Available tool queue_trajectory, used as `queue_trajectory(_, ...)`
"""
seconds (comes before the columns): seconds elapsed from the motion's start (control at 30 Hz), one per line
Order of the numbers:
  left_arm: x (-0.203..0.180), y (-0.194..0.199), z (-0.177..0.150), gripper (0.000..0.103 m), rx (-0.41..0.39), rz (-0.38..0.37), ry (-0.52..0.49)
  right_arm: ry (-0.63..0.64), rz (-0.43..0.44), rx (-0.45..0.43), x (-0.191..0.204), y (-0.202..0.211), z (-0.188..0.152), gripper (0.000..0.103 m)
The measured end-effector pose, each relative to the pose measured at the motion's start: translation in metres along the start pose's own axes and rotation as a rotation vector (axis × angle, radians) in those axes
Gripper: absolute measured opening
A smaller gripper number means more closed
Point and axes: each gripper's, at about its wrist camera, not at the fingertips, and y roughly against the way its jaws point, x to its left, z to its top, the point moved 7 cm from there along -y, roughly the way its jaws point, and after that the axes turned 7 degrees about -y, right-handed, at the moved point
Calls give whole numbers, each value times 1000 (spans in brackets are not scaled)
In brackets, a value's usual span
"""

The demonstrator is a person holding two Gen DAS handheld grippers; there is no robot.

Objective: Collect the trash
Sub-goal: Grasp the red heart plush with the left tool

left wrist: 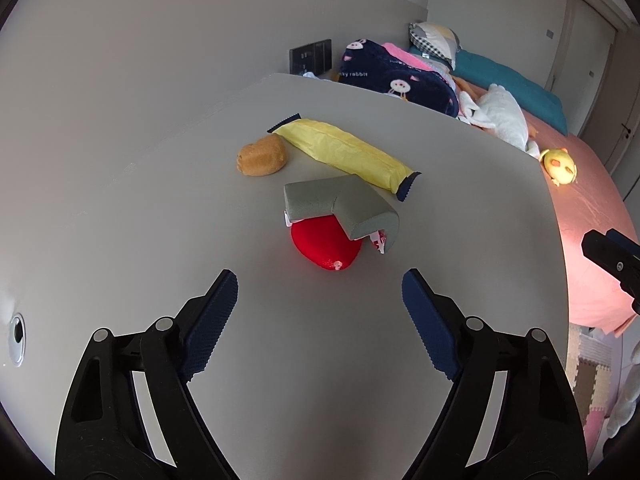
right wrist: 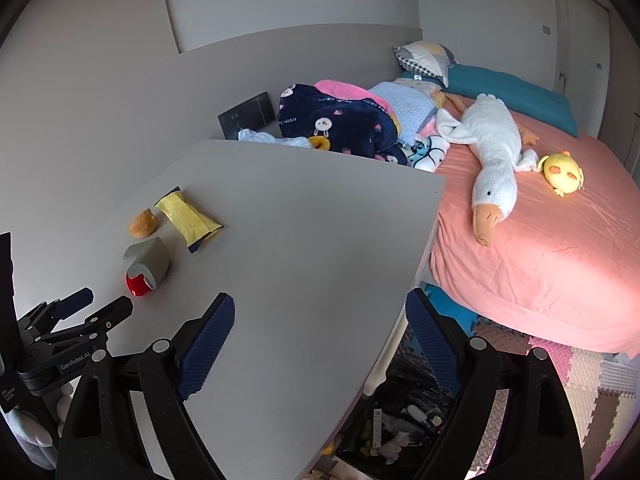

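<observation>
Right wrist view reads "GenRobot.AI" on the left gripper (right wrist: 106,305) — both jaws spread, empty — "rabbit" on the blanket (right wrist: 340,120).

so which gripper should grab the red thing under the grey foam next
Left. The left gripper is open and faces the red item just ahead of its fingertips. The right gripper hangs over the table's edge, farther away.
</observation>
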Motion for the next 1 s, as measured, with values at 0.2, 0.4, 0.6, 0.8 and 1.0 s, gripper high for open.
queue_trajectory(0.2, 9, -15, 7, 75, 15, -14, 10, 1, 1, 0, 2, -2, 1, 87)
queue_trajectory(0.4, 9, -24, 15, 75, 12, -41, 10, 16, 0, 3, 8, -6, 3, 87)
queue_trajectory(0.6, 7, -37, 19, 75, 22, -57, -1, 21, 0, 4, 13, -10, 5, 87)
queue_trajectory(0.8, 8, -44, 19, 48, 44, -113, 7, 19, 5, 9, 16, -15, 6, 87)
queue_trajectory(1.0, 15, -39, 19, 48, 29, -86, 9, 29, 28, 20, 29, -24, 7, 87)
